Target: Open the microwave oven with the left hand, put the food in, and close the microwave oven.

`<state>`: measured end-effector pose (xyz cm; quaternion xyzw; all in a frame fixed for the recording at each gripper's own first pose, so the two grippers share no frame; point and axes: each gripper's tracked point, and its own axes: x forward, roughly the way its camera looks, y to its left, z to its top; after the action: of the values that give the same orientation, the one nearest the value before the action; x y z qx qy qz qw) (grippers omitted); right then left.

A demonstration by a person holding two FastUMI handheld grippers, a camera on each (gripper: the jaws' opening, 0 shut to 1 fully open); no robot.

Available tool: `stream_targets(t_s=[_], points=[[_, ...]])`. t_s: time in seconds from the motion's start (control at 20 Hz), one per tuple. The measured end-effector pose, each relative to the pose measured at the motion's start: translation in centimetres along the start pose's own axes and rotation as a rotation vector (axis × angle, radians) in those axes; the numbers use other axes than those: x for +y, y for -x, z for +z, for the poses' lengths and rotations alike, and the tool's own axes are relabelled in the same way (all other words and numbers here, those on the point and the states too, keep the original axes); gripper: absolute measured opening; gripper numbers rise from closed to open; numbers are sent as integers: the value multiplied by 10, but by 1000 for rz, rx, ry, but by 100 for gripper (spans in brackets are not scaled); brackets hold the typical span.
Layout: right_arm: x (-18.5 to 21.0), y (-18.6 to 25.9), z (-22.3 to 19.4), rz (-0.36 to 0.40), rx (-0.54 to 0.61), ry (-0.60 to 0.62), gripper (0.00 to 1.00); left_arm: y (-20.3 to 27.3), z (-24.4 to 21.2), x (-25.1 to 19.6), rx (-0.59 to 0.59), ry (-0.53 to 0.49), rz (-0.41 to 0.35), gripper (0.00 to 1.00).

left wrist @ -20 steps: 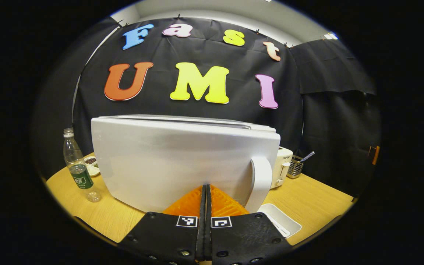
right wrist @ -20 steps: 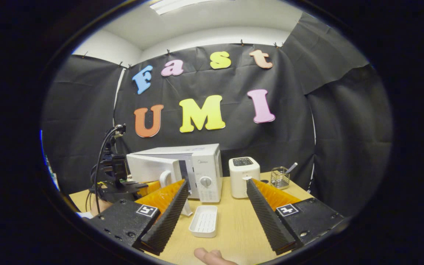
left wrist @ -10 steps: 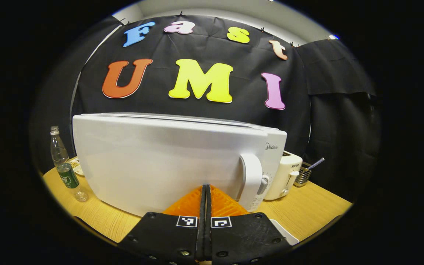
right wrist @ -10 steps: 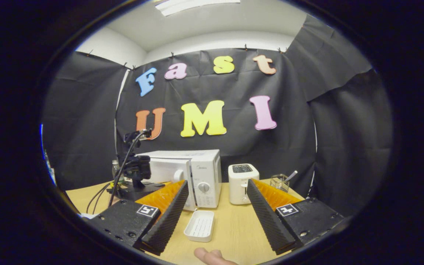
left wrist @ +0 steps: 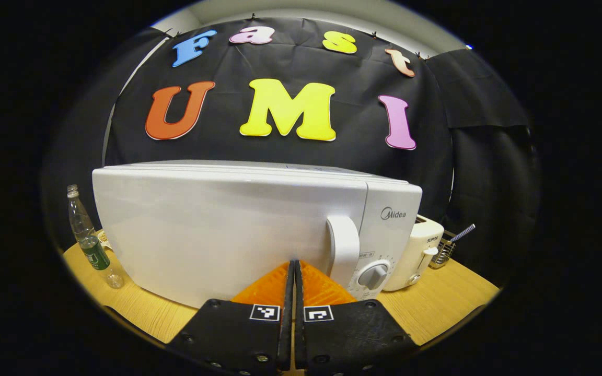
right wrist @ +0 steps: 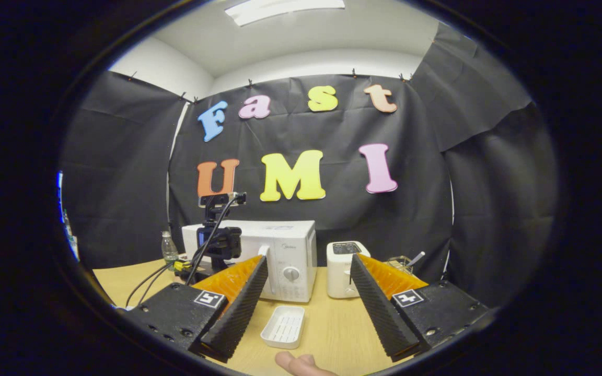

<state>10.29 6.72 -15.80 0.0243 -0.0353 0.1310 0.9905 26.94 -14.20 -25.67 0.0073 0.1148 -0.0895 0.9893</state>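
The white microwave [left wrist: 228, 224] stands on the wooden table with its door flush against the body. Its handle [left wrist: 344, 245] sits just left of the control panel and dial. My left gripper [left wrist: 293, 263] is shut with nothing between its fingers, the tips against the lower door just left of the handle. In the right gripper view the microwave [right wrist: 285, 250] is farther off, with the left gripper [right wrist: 217, 245] in front of its door. My right gripper [right wrist: 309, 259] hangs open and empty above the table, well back from the microwave.
A white toaster [right wrist: 344, 261] stands right of the microwave, with a wire utensil holder [right wrist: 403, 261] beyond it. An empty white tray [right wrist: 283, 326] lies on the table [right wrist: 332, 329] in front. A plastic bottle [left wrist: 89, 245] stands left of the microwave. A fingertip [right wrist: 298, 363] shows at the bottom.
The microwave door has swung from partly open to flush with the body, with the shut left gripper following it in. The right gripper stayed open and drew back slightly.
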Motion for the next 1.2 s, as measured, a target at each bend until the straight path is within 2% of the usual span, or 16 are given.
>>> stream_targets(t_s=[0.05, 0.1, 0.15, 0.3, 0.5, 0.55, 0.65, 0.7, 0.85, 0.9, 0.95, 1.05, 1.1, 1.15, 1.2], points=[[-1, 0, -1, -4, 8, -3, 100, 1, -2, 0, 13, -15, 8, 2], [-3, 1, -1, -14, 12, -7, 92, 1, 1, 0, 10, -28, 14, 2], [-4, 3, 5, -23, 6, -11, 100, 2, -1, 0, 19, -32, 17, 2], [0, 17, 21, -39, -17, -1, 100, 3, -10, 2, 77, -8, -3, 1], [6, 44, 48, -77, -65, 15, 100, 27, 0, 19, 102, 3, 17, 2], [9, 50, 53, -79, -71, 22, 92, 39, 4, 21, 104, 5, 14, 1], [9, 61, 62, -96, -80, 38, 92, 66, 17, 25, 92, 14, 8, 0], [8, 66, 66, -107, -84, 46, 92, 84, 27, 31, 78, 9, 32, 18], [7, 79, 80, -143, -99, 70, 92, 129, 51, 49, 38, -42, 116, 94], [7, 81, 82, -156, -101, 81, 92, 144, 60, 48, 18, -49, 109, 93], [7, 84, 85, -172, -99, 91, 100, 160, 68, 45, -3, -47, 93, 93], [6, 89, 88, -199, -94, 106, 100, 191, 82, 46, -39, -44, 80, 93], [7, 92, 89, -205, -89, 105, 92, 207, 89, 51, -53, -42, 90, 93], [10, 95, 92, -208, -88, 105, 100, 223, 99, 60, -74, -41, 123, 93], [13, 95, 95, -212, -88, 108, 100, 237, 110, 68, -97, -48, 144, 93]])
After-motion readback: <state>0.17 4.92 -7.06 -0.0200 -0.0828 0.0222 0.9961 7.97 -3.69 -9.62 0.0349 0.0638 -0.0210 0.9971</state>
